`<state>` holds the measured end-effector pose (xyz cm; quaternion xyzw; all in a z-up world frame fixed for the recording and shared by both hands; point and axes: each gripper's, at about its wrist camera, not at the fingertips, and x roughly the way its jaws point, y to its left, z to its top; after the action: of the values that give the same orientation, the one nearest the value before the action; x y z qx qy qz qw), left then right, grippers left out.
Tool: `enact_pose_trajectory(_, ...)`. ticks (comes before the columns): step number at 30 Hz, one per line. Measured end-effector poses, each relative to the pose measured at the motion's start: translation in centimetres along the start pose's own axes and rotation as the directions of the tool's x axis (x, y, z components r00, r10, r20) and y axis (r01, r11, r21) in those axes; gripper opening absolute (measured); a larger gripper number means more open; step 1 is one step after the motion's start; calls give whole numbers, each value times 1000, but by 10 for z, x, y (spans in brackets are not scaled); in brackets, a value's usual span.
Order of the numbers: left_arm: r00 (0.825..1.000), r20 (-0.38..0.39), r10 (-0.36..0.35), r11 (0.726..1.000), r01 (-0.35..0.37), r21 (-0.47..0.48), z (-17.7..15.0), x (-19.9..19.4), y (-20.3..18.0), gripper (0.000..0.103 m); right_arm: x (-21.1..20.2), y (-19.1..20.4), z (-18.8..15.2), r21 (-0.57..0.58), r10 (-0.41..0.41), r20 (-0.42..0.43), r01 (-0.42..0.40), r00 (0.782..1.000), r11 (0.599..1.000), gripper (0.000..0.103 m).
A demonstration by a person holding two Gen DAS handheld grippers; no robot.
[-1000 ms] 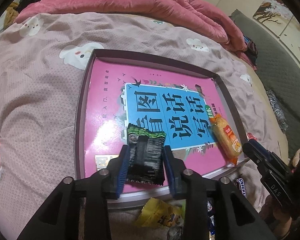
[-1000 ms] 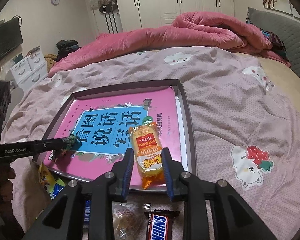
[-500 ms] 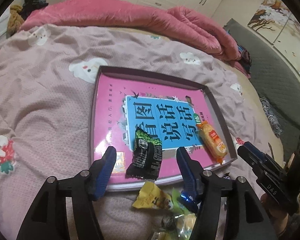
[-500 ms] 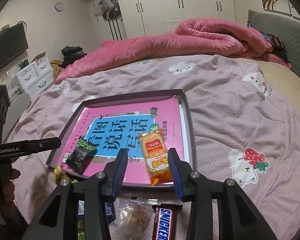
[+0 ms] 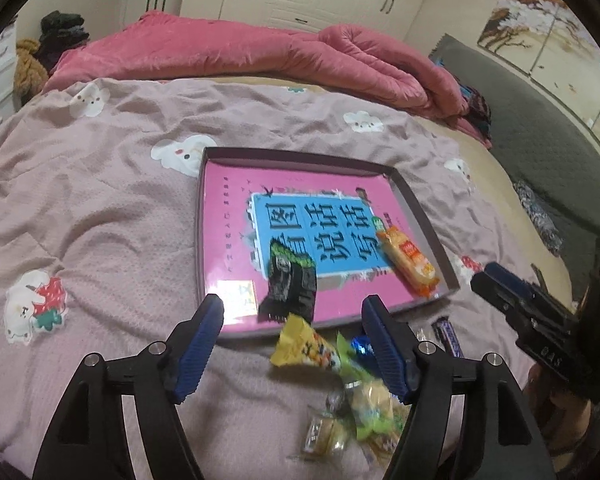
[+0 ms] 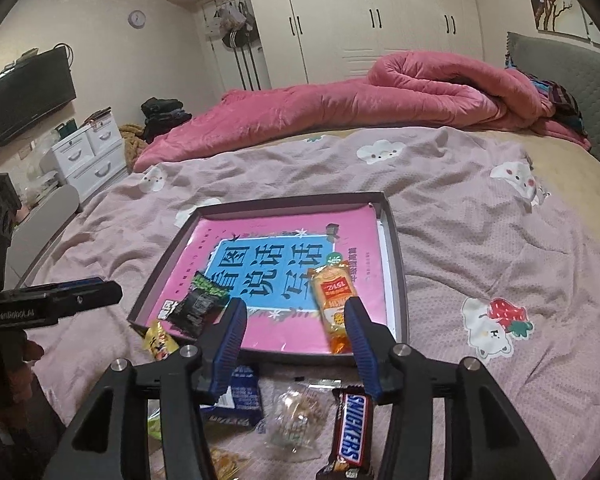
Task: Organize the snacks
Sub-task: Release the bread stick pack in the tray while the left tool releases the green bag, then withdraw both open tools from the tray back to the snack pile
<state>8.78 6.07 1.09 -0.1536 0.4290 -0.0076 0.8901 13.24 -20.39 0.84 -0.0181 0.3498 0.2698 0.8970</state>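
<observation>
Presently, two snacks lie inside the shallow dark-rimmed cardboard tray point(image 5: 199, 216) with the pink-and-blue printed book cover on its floor, which rests on the bed's pink patterned sheet point(image 5: 100, 208). The black-and-green foil packet point(image 5: 290, 288) sits near the tray's front edge; the long orange-wrapped cake bar point(image 5: 408, 258) lies near the right front corner.

Risks noted. The black packet's lower end reaches the front rim, so a passing claw or a tug on the soft sheet could tip it out. The tray stands on bedding rather than a firm surface, and pressure beside it may tilt it and slide both items. The unsorted pile just in front of the tray is crowded: the yellow crinkled packet point(image 5: 304, 346), the clear-wrapped nut sweet point(image 6: 298, 416), the brown Snickers bar point(image 6: 350, 432) and the blue-and-white packet point(image 6: 240, 398) overlap or touch, so a pinch could catch two wrappers or slip on the film.

Left claw point(image 5: 294, 346): released, jaws wide and just been opening; nothing is between the pads, the black packet lying clear beyond them. Right claw point(image 6: 296, 344): released, moderately apart and likewise just been opening; the orange bar lies beside the right pad, ungripped.
</observation>
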Motion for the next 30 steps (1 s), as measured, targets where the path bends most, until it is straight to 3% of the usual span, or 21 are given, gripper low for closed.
enact_pose_trajectory(12,999,-12,44,998,-43,47,-17,-7,-8,75,-9,8,-14,-11,2,-24,-2,1000,1000,57)
enact_pose_trajectory(30,992,-112,52,996,-44,76,-51,-3,-3,75,-6,16,-40,-14,-3,-119,1,993,1000,57)
